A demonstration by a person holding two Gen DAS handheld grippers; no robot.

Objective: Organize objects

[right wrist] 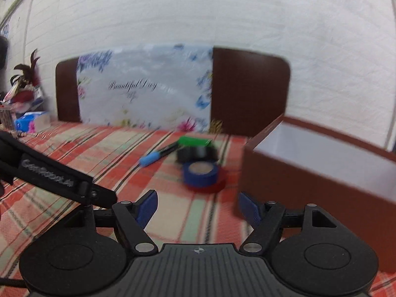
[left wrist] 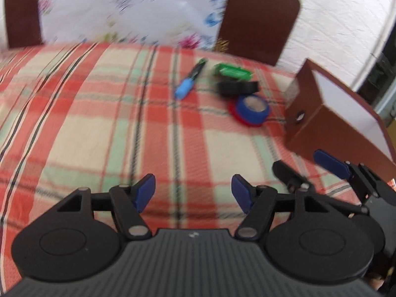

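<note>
On the plaid cloth (left wrist: 99, 113) lie a blue-capped pen (left wrist: 189, 79), a green block (left wrist: 231, 71), a black tape roll (left wrist: 237, 87) and a blue tape roll stacked on a red one (left wrist: 251, 110). The same items show in the right wrist view: pen (right wrist: 156, 157), green block (right wrist: 194, 140), black roll (right wrist: 196, 154), blue roll (right wrist: 201, 174). An open brown box (left wrist: 319, 123) with a white inside (right wrist: 321, 158) stands to their right. My left gripper (left wrist: 193, 193) is open and empty, well short of them. My right gripper (right wrist: 198, 206) is open and empty; it also shows in the left wrist view (left wrist: 307, 165).
A brown headboard with a flowered panel (right wrist: 146, 91) stands behind the bed against a white brick wall. A tissue pack (right wrist: 32, 122) and clutter sit at the far left. The left gripper's body (right wrist: 49, 175) crosses the right wrist view's left side.
</note>
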